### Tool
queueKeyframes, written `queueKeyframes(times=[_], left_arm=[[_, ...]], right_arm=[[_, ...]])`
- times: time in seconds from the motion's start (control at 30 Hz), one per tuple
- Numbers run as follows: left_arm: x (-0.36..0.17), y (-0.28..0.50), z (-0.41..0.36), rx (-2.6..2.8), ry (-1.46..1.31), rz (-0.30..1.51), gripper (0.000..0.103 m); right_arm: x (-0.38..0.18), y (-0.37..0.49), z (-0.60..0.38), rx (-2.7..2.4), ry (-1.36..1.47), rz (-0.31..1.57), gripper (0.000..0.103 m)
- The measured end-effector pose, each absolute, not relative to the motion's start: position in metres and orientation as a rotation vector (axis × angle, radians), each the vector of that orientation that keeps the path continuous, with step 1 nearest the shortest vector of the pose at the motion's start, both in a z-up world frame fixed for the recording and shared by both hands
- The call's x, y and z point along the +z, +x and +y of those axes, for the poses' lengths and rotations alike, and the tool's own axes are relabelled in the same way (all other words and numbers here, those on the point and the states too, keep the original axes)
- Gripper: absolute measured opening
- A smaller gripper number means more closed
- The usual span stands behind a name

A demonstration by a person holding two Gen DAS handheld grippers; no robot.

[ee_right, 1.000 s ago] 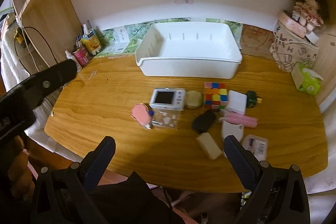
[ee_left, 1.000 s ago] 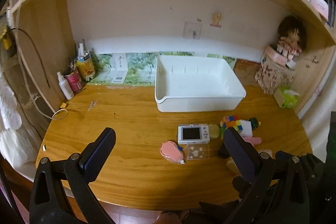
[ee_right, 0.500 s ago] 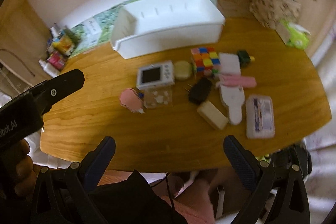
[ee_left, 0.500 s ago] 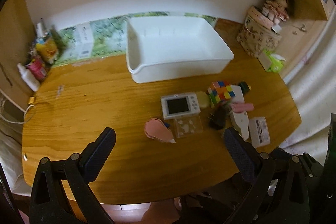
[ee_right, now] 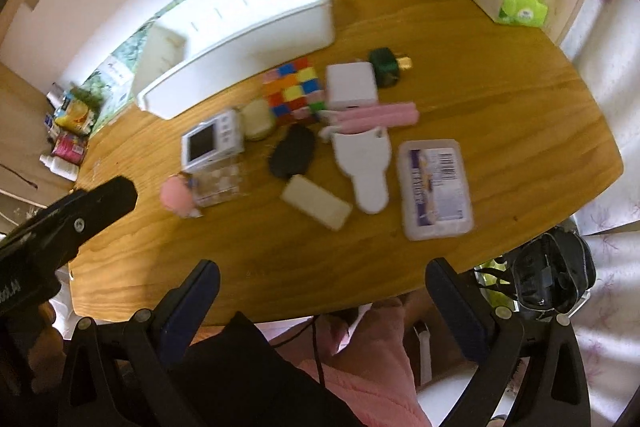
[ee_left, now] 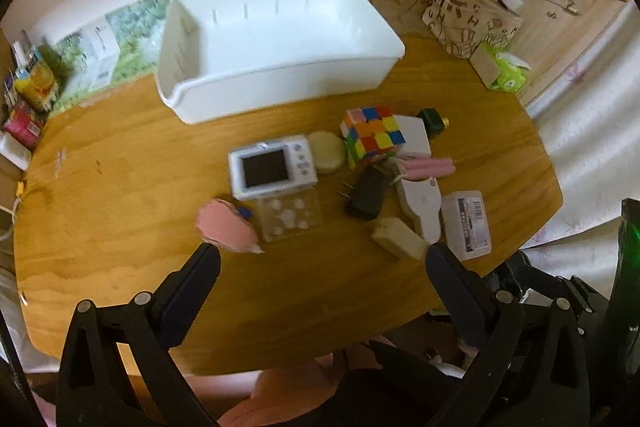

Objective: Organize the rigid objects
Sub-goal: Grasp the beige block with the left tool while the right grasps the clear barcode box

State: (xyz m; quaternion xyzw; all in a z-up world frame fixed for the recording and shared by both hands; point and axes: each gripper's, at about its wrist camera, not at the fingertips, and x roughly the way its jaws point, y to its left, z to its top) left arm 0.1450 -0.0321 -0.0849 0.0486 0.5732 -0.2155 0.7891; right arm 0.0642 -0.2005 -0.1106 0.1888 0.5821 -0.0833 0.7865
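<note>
An empty white bin (ee_left: 280, 39) stands at the back of the wooden table (ee_left: 120, 187); it also shows in the right wrist view (ee_right: 240, 15). In front of it lie a white camera (ee_left: 272, 167), a colour cube (ee_left: 372, 135), a black plug (ee_left: 366, 193), a pink pouch (ee_left: 226, 227), a clear case (ee_left: 288, 215), a beige block (ee_left: 400, 238), a white box (ee_right: 351, 85), pink tubes (ee_right: 372, 117), a white flat piece (ee_right: 364, 171) and a labelled plastic box (ee_right: 436, 189). My left gripper (ee_left: 320, 267) is open and empty above the table's front edge. My right gripper (ee_right: 320, 279) is open and empty too.
Bottles and packets (ee_left: 28, 95) crowd the back left corner. A patterned bag with a doll (ee_left: 476, 7) and a green tissue pack (ee_left: 504, 73) stand at the back right. A dark green bottle (ee_right: 386, 67) lies by the white box. The left gripper's body (ee_right: 60, 223) shows in the right wrist view.
Both grippers have risen and tilted downward, so the table and objects now show more from above. Nothing on the table has moved. Both grippers stay open.
</note>
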Motion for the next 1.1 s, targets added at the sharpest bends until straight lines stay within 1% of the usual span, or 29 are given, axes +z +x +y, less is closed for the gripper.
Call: queueKeyframes(times=[0.3, 0.47, 0.53, 0.77, 0.83, 0.9, 1.1], left_arm=[[-0.12, 0.15, -0.079, -0.335, -0.005, 1.405, 0.102], [-0.15, 0.155, -0.088, -0.208, -0.119, 1.532, 0.102], [-0.161, 0.155, -0.091, -0.17, -0.162, 1.573, 0.1], [-0.192, 0.165, -0.091, -0.071, -0.294, 1.688, 0.099], [-0.198, 0.167, -0.09, -0.052, -0.318, 1.707, 0.099], [-0.203, 0.17, -0.089, -0.035, -0.345, 1.729, 0.099], [-0.224, 0.17, -0.082, 0.023, -0.424, 1.816, 0.09]], right_arm=[[-0.14, 0.075, -0.272, -0.119, 0.439, 1.361, 0.103], [-0.159, 0.087, -0.3, -0.079, 0.419, 1.439, 0.103], [-0.166, 0.094, -0.308, -0.063, 0.415, 1.47, 0.103], [-0.199, 0.114, -0.325, -0.03, 0.397, 1.606, 0.103], [-0.207, 0.12, -0.327, -0.014, 0.404, 1.64, 0.098], [-0.214, 0.126, -0.328, -0.001, 0.401, 1.674, 0.097], [-0.228, 0.14, -0.326, 0.066, 0.362, 1.744, 0.097]])
